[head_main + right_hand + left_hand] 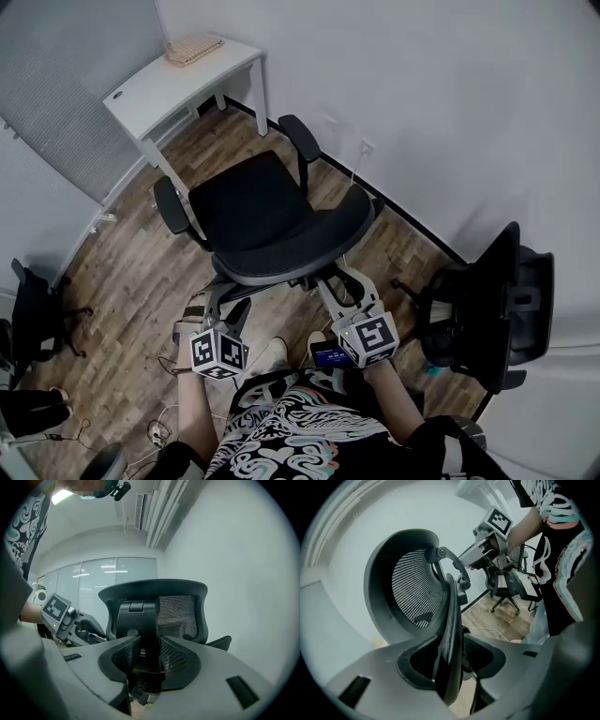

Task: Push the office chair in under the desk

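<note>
The black mesh office chair [272, 216] stands just short of the white rectangular desk [178, 80], seat toward it. The right gripper [149, 660] clamps its back spine [143, 634]; the left gripper [451, 663] gapes around its backrest rim [451, 620].

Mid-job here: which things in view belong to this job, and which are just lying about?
Job: office chair; desk; left hand-held gripper and right hand-held gripper, both at its backrest.
Lying about: second chair by the wall; woven item on the desk; floor cables; left-edge chair.
</note>
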`<state>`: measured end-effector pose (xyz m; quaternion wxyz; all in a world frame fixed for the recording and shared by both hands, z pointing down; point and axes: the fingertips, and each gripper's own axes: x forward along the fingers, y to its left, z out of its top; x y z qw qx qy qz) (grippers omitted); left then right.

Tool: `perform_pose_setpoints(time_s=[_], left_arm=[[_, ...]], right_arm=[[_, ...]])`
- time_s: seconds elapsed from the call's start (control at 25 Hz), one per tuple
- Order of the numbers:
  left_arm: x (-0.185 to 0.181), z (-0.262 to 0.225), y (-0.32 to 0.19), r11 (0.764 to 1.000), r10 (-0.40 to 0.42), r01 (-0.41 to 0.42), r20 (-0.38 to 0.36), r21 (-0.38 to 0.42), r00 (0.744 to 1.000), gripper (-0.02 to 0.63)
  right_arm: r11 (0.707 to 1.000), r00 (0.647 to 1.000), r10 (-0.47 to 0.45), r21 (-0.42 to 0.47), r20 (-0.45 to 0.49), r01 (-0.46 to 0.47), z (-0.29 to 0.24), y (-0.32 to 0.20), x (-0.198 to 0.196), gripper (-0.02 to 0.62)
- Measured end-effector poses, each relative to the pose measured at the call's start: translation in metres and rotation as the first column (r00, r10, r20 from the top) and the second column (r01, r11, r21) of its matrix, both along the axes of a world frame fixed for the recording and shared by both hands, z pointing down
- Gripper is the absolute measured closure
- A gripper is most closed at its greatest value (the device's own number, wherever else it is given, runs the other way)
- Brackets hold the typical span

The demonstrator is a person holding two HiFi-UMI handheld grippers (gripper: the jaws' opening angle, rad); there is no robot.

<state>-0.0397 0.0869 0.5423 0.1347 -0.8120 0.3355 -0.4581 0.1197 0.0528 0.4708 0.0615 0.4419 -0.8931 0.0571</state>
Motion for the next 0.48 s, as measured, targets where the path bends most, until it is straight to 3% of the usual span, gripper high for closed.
perform_pose_setpoints(time_s=[0.16, 0.48], left_arm=[[0.003, 0.005, -0.001, 0.999, 0.024, -0.023, 0.022, -0.039, 0.999, 0.434], [0.003, 0.020, -0.005, 0.990, 0.066, -0.056, 0.082, -0.127, 0.994, 0.434]], right_arm=[[1.000, 1.000, -0.006, 0.008, 0.003, 0.006, -0.002, -0.002, -0.001, 0.491], [1.000, 1.000, -0.020, 0.001, -0.007, 0.020, 0.001, -0.014, -0.008, 0.492]])
